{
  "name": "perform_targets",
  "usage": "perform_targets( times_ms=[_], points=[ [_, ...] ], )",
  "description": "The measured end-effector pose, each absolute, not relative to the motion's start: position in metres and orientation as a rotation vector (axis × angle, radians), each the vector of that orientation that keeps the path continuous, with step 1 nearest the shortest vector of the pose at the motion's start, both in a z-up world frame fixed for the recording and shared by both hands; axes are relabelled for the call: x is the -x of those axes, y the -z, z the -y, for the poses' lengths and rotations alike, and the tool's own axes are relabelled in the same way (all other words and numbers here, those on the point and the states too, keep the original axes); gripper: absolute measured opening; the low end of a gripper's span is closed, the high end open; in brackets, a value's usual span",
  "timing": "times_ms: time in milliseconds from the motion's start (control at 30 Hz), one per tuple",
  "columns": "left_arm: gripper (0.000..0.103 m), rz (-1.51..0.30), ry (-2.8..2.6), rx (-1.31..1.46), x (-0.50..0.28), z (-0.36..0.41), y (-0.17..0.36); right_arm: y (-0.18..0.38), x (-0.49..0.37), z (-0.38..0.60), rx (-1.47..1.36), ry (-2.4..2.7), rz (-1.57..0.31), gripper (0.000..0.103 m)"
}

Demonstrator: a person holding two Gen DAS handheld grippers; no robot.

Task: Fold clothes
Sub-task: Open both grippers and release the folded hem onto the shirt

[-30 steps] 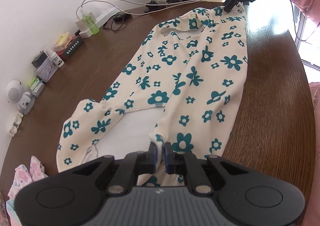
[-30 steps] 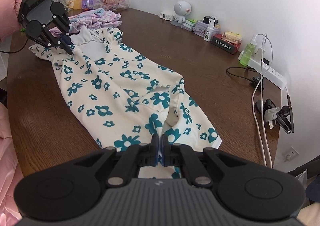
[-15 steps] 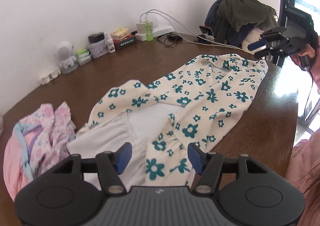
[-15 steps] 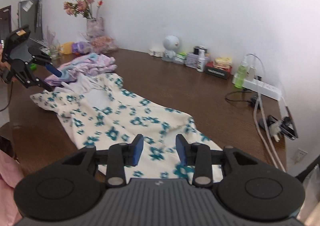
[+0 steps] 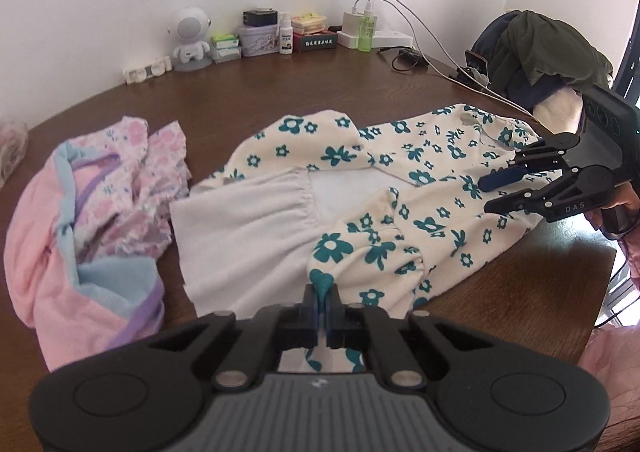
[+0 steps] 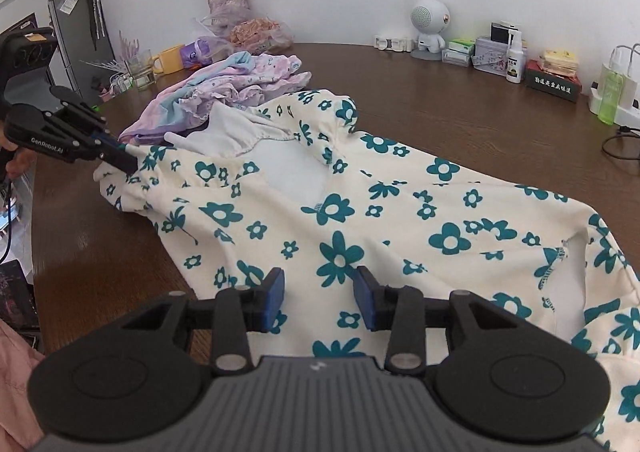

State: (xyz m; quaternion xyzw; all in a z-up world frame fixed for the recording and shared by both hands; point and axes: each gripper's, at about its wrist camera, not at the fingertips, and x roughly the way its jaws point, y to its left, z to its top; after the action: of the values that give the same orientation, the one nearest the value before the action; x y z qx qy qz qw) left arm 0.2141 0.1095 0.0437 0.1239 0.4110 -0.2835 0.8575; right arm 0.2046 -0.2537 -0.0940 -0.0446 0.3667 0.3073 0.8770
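Two handheld grippers work over a cream garment point(image 5: 404, 212) printed with teal flowers, spread lengthwise on a dark wooden table point(image 5: 280, 92), its plain white inside showing where one end is turned back. The left gripper point(image 5: 323, 306) has just snapped its jaws closed and now pinches a fold of the flowered cloth at the near hem. The right gripper point(image 6: 319, 298) hovers over the other end with its blue pads point(image 6: 276, 294) parted and nothing clamped between them; cloth lies beneath, but whether the pads touch it cannot be told.

Judging by this, the fold is only beginning: one corner is secured and the second hold is not yet made. The next move likely calls for the right gripper to settle onto an edge and close, so both ends can be carried together.

A rumpled pink and lilac heap of clothes point(image 5: 104, 220) waits just beside the garment's turned-back end, and small bottles and chargers line the wall.
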Motion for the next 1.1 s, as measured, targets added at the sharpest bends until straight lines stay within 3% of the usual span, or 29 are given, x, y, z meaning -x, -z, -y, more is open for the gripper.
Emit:
perform_targets(
  times_ms=[233, 367, 433, 467, 500, 667, 767, 800, 833, 867, 900, 933, 1100],
  points=[
    [0.003, -0.938, 0.54, -0.463, -0.258, -0.094, -0.016, 0.094, -0.2, 0.246, 0.183, -0.633, -0.759, 0.04],
    [0.018, -0.924, 0.487, -0.394, -0.251, -0.113, -0.015, 0.093, -0.199, 0.247, 0.16, -0.63, -0.751, 0.041],
    [0.035, -0.877, 0.511, -0.264, -0.24, -0.132, -0.031, 0.091, -0.2, 0.253, 0.097, -0.632, -0.748, 0.043],
    [0.051, -0.859, 0.527, -0.221, -0.235, -0.14, -0.037, 0.088, -0.2, 0.255, 0.076, -0.626, -0.735, 0.043],
    [0.057, -0.84, 0.548, -0.188, -0.228, -0.147, -0.042, 0.085, -0.2, 0.256, 0.056, -0.62, -0.723, 0.043],
    [0.068, -0.878, 0.63, -0.221, -0.208, -0.148, -0.039, 0.077, -0.199, 0.258, -0.009, -0.601, -0.684, 0.046],
    [0.067, -0.924, 0.616, -0.285, -0.211, -0.134, -0.019, 0.081, -0.2, 0.252, -0.01, -0.594, -0.695, 0.046],
    [0.059, -0.93, 0.61, -0.295, -0.213, -0.131, -0.013, 0.084, -0.201, 0.249, -0.015, -0.589, -0.699, 0.046],
    [0.049, -0.937, 0.613, -0.297, -0.216, -0.128, -0.009, 0.085, -0.201, 0.248, -0.021, -0.588, -0.703, 0.046],
    [0.026, -0.942, 0.616, -0.299, -0.218, -0.126, -0.004, 0.087, -0.201, 0.246, -0.024, -0.586, -0.707, 0.046],
    [0.013, -0.931, 0.616, -0.304, -0.218, -0.125, -0.004, 0.089, -0.2, 0.244, -0.02, -0.581, -0.71, 0.046],
    [0.007, -0.941, 0.624, -0.303, -0.218, -0.124, -0.003, 0.09, -0.2, 0.242, -0.015, -0.575, -0.714, 0.046],
    [0.005, -0.966, 0.623, -0.346, -0.203, -0.125, -0.007, 0.099, -0.197, 0.239, 0.046, -0.533, -0.713, 0.047]
  ],
)
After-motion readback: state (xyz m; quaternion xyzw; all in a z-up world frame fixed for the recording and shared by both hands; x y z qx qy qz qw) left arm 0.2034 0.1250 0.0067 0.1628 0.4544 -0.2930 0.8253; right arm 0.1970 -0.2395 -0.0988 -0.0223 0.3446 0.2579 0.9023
